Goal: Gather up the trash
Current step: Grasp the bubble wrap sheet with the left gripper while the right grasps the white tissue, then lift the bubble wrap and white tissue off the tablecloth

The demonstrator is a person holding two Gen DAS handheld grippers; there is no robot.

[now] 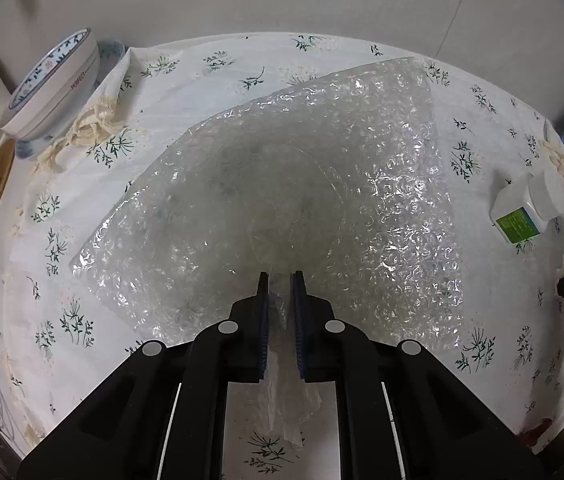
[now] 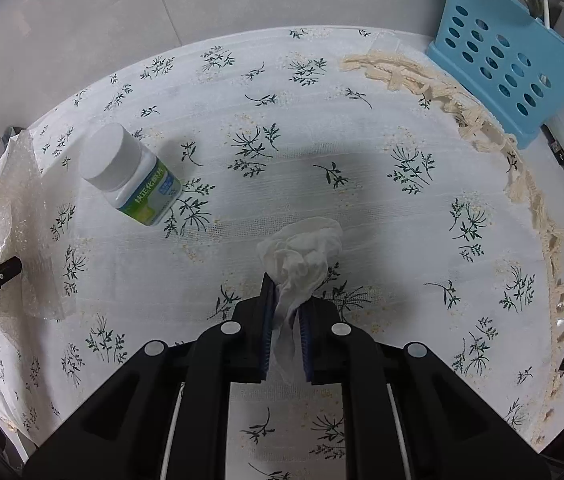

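Already clamped: left claw on bubble wrap, right claw on tissue; bottle left, mid-left of frame.

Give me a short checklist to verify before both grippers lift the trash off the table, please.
1. Left gripper shut on the bubble wrap: ok.
2. Right gripper shut on the crumpled tissue: ok.
3. White bottle clear of both grips: ok.
4. Bubble wrap free of the bowl: ok.
5. Blue basket empty and ready: cannot tell.
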